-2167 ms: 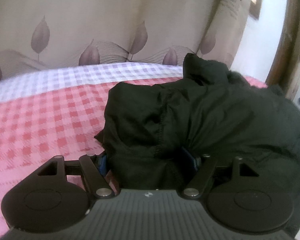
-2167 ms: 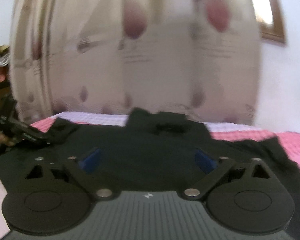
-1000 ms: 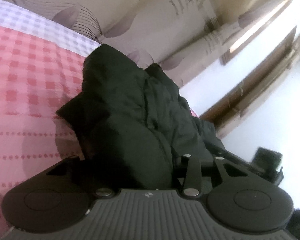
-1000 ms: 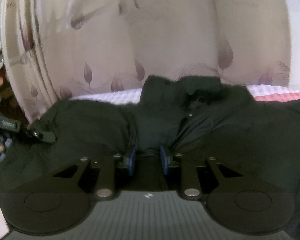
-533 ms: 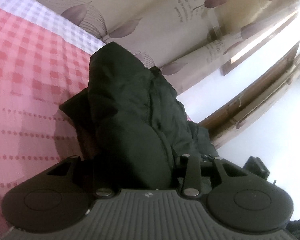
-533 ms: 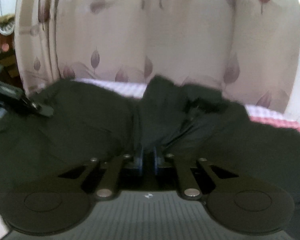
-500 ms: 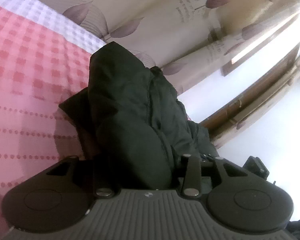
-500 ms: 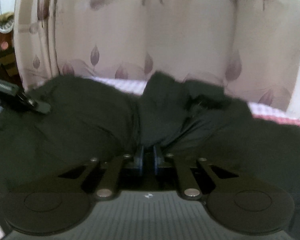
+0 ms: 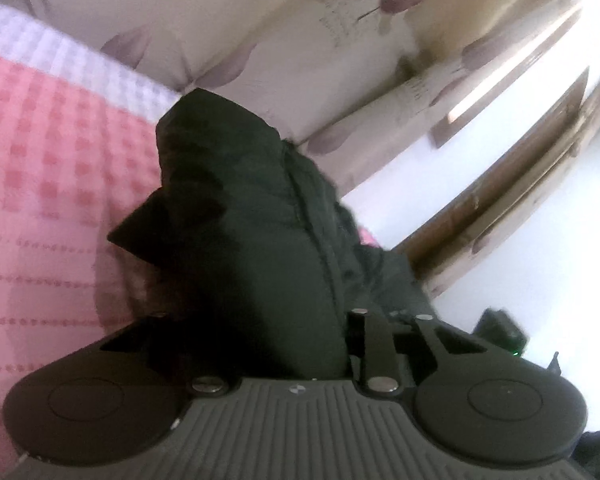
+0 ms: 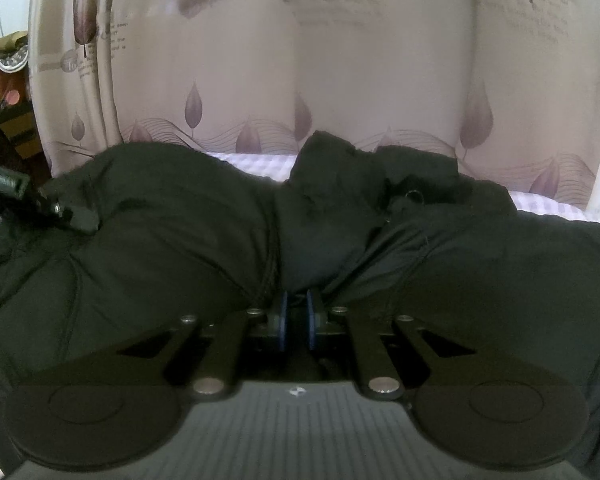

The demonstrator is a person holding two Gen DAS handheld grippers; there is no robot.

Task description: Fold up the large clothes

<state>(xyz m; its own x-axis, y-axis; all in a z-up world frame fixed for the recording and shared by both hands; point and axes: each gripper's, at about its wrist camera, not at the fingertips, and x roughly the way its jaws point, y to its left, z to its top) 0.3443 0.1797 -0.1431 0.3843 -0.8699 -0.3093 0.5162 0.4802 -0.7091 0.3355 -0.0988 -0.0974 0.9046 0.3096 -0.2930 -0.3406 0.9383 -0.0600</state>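
A large black padded jacket lies on a bed with a pink checked sheet. My left gripper is shut on a thick fold of the jacket, which bulges up over its fingers and hides the tips. In the right wrist view the jacket spreads across the whole frame. My right gripper is shut on a bunched seam of it between the blue pads. The left gripper shows at the far left of the right wrist view, at the jacket's edge.
A beige curtain with purple leaf prints hangs behind the bed. A wooden frame and white wall stand to the right in the left wrist view. Cluttered dark items sit at the far left.
Both grippers closed on the jacket, the right one from wide open. The left gripper lifted and tilted with its fold; the right one raised the jacket's middle.
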